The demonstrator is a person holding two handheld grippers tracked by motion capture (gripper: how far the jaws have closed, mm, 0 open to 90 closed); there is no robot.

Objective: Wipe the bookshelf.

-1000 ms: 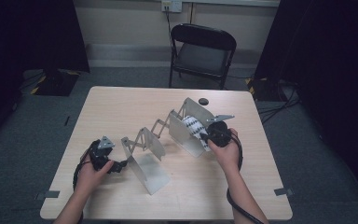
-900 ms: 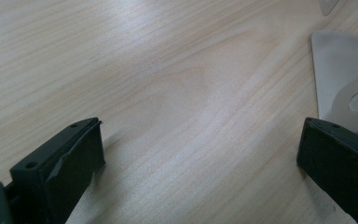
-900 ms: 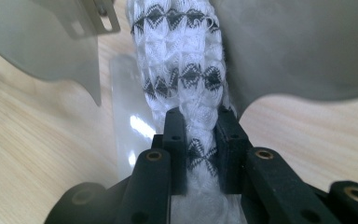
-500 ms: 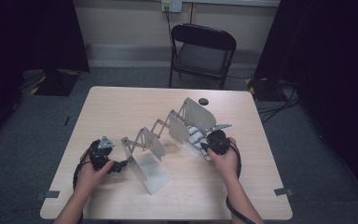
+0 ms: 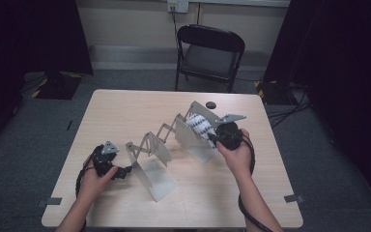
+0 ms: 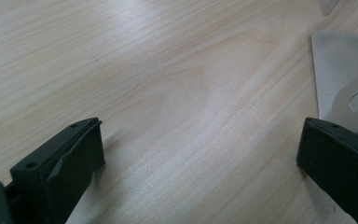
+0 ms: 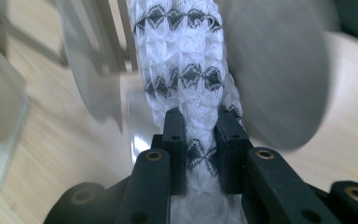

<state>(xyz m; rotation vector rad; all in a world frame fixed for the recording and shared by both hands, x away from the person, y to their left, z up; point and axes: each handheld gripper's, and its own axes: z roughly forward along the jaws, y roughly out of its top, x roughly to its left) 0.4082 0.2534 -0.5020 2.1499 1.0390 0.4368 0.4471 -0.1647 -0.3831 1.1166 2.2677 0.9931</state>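
On the pale wooden worktop stands a grey metal folding rack of upright plates joined by scissor links, stretched slantwise from the near left toward the far right. A white knitted cloth with black zigzag bands sits between the two plates at the rack's far right end. The right claw is clamped on that cloth: in the right gripper view its two black jaws pinch the fabric tight between them, with a round-edged grey plate just beside it.

The left claw rests low at the rack's near left end, its jaws wide apart with bare wood between them in the left gripper view, and the corner of a grey plate lies near one jaw.

A small black round knob lies on the worktop's far edge, and a black folding chair stands beyond.
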